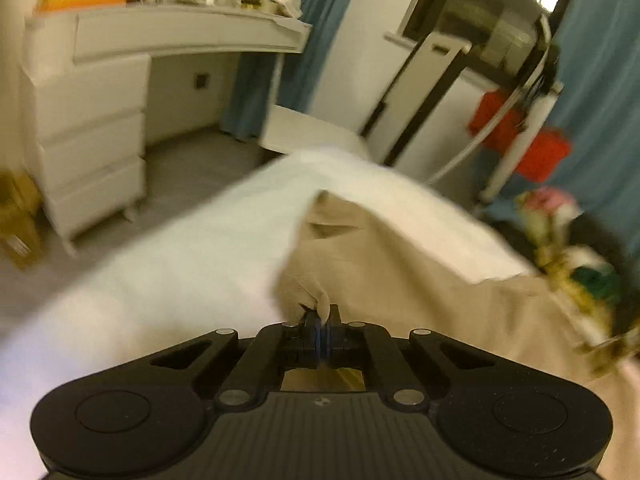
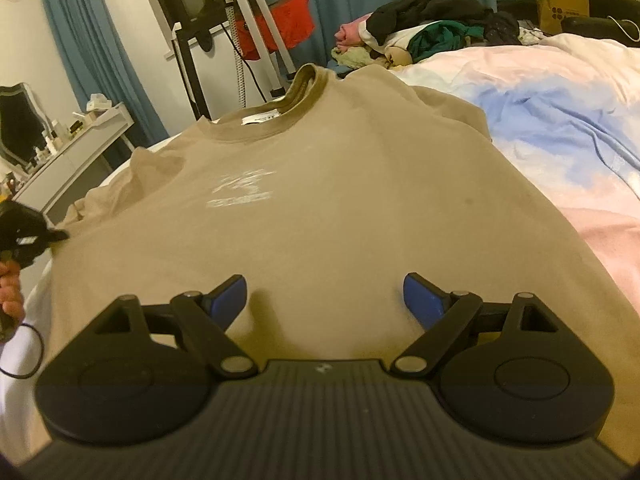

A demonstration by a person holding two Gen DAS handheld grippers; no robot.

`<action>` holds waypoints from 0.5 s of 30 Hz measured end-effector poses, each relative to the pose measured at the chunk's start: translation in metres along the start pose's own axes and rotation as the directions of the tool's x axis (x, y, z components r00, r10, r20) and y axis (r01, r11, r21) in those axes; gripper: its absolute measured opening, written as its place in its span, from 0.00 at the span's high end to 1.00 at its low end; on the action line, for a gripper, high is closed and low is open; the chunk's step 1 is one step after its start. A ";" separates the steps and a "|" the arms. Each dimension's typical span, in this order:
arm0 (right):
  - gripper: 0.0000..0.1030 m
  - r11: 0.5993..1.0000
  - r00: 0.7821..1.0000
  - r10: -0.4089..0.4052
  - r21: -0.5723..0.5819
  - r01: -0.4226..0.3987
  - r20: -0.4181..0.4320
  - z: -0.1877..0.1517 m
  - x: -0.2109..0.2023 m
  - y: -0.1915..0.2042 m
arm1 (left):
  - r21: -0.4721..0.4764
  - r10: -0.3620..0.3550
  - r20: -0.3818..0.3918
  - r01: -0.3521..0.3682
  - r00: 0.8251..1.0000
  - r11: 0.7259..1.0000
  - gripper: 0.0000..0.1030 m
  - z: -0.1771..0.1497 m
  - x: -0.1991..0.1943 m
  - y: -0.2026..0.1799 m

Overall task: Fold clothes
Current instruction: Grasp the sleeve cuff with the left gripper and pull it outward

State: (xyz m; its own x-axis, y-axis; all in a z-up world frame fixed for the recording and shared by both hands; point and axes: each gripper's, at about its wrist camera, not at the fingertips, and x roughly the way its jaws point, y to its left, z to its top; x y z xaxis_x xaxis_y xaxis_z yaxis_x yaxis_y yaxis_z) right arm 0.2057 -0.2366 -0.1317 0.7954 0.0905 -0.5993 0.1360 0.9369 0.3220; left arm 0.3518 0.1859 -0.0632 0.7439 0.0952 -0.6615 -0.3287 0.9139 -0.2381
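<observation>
While the tan T-shirt (image 2: 320,200) lay flat on the bed (image 2: 560,120), front side up, the left gripper (image 1: 322,314) had its jaws pressed together on a fold of the shirt's edge. The right gripper (image 2: 324,296) hung over the lower part of the shirt with its jaws spread wide, holding nothing.

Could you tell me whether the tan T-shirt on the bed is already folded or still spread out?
Spread out. The tan T-shirt lies flat with collar and chest print showing; the left gripper pinches only its sleeve edge.
</observation>
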 end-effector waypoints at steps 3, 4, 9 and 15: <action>0.17 1.000 1.000 -0.012 -0.024 0.012 0.009 -0.001 0.002 0.001 | 0.121 -0.005 0.022 0.002 1.000 0.993 0.85 -0.010 -0.013 -0.010; 0.17 0.999 1.000 -0.016 -0.034 0.017 0.012 -0.001 0.002 0.002 | 0.150 -0.009 0.028 0.004 1.000 0.989 0.74 -0.015 -0.021 -0.014; 0.17 0.997 0.998 0.007 -0.074 -0.002 0.059 0.002 -0.012 0.007 | 0.247 -0.049 0.073 0.030 0.996 0.968 0.33 -0.045 -0.085 -0.037; 0.17 0.993 0.992 0.042 -0.119 -0.027 0.122 0.009 -0.047 0.010 | 0.222 -0.204 0.138 0.170 0.969 0.960 0.07 -0.096 -0.195 -0.064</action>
State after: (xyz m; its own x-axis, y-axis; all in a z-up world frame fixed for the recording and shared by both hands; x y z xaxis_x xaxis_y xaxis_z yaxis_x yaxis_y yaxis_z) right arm 0.1744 -0.2347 -0.0938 0.8663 0.0881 -0.4917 0.0431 0.9675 0.2491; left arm 0.1719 0.0712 0.0123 0.8685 -0.0395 -0.4942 -0.0597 0.9812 -0.1833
